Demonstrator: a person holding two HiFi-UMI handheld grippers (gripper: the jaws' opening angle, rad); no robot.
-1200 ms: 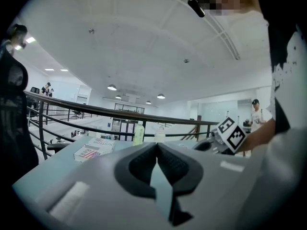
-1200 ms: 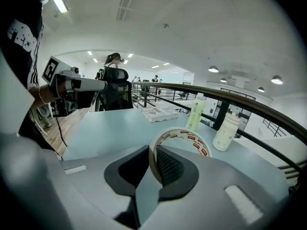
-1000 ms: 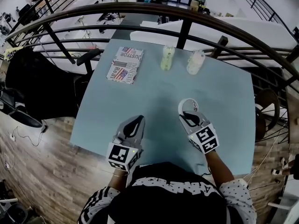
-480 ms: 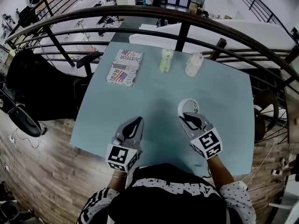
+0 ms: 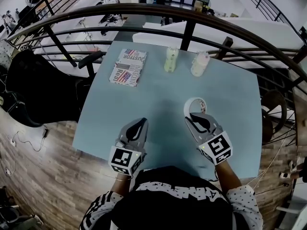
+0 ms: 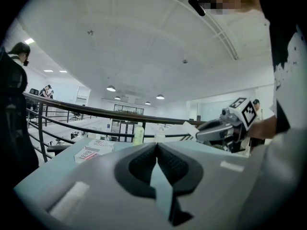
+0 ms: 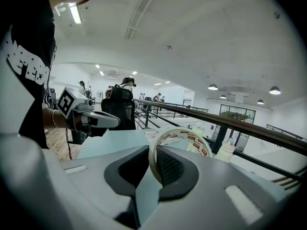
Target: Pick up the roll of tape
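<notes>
Lower right, the right hand-held gripper (image 5: pixel 195 118) is clamped on the roll of tape (image 5: pixel 195 105) — upright above the bench (image 5: pixel 158 92). The left hand-held gripper (image 5: pixel 139 124) has its jaws together.

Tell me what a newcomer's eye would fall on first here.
The white roll of tape with red print stands out first, pinched by its wall in the right hand-held gripper at the near right of the pale blue table. Beside it, the left hand-held gripper is held shut and empty. Near the far edge sit a flag-printed flat pack and two pale plastic bottles.
</notes>
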